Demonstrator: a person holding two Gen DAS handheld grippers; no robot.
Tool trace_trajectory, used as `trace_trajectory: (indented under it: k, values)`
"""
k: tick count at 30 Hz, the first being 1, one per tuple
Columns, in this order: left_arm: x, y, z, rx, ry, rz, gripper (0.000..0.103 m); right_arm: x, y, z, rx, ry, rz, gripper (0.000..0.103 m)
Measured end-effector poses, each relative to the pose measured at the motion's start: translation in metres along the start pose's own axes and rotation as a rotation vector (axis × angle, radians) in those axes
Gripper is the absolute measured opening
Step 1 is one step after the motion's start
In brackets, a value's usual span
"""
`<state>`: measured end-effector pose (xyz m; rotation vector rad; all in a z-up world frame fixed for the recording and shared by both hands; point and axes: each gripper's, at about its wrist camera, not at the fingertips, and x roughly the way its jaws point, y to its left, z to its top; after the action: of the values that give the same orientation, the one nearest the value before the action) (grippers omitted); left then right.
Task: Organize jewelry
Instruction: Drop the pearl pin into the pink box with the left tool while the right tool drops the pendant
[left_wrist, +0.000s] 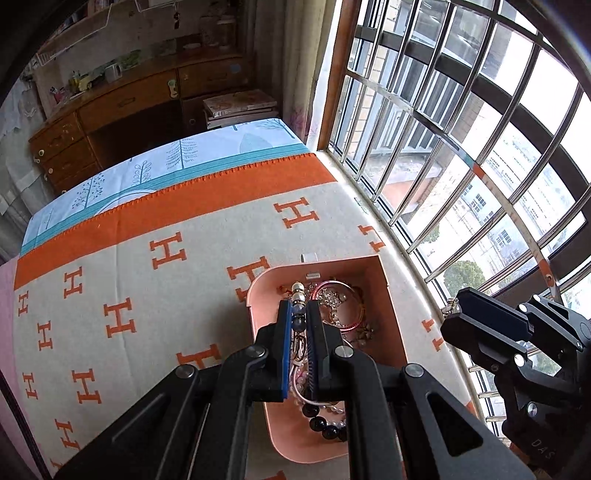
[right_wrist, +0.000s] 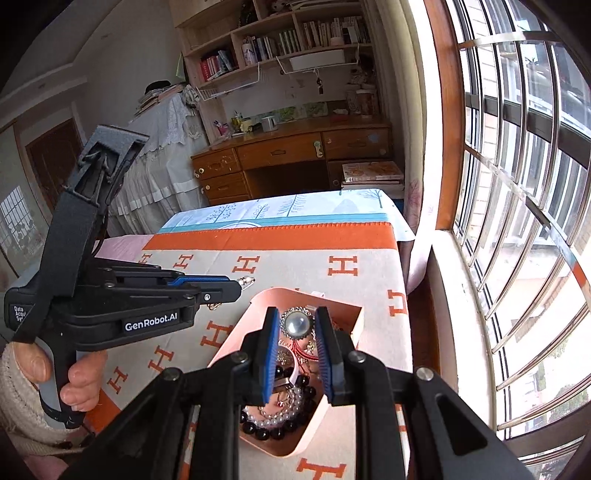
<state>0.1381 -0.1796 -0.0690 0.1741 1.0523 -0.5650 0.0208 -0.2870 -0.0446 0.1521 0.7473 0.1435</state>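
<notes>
Pink plastic jewelry tray (left_wrist: 376, 295): our left gripper (left_wrist: 298, 314) pinches a beaded strand (left_wrist: 298, 317), right gripper (right_wrist: 297, 325) parted above; next, lift clear.

The left gripper (left_wrist: 298, 314), jaws nearly closed on a small metal piece, is held level in a bare hand (right_wrist: 79, 384); the right gripper (right_wrist: 297, 332) points downward beside it, jaws parted.

Two tongs (left_wrist: 298, 310) (right_wrist: 297, 325) — one pink tray (left_wrist: 291, 439) — one blanket (left_wrist: 147, 295)
</notes>
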Motion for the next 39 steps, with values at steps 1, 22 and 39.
trace_trajectory:
  k: [1,22,39]
  values:
    - [0.008,0.000,-0.001,0.000,0.016,0.002,0.005,0.006,-0.003,-0.004,0.008,0.021,0.005,0.020]
    - [-0.017,0.024,-0.026,-0.033,-0.039,0.053,0.068,0.019,0.005,-0.021,0.058,0.096,0.056,0.027]
    - [-0.130,0.043,-0.103,-0.087,-0.212,0.240,0.100,-0.022,0.074,-0.037,0.036,0.056,0.106,0.033]
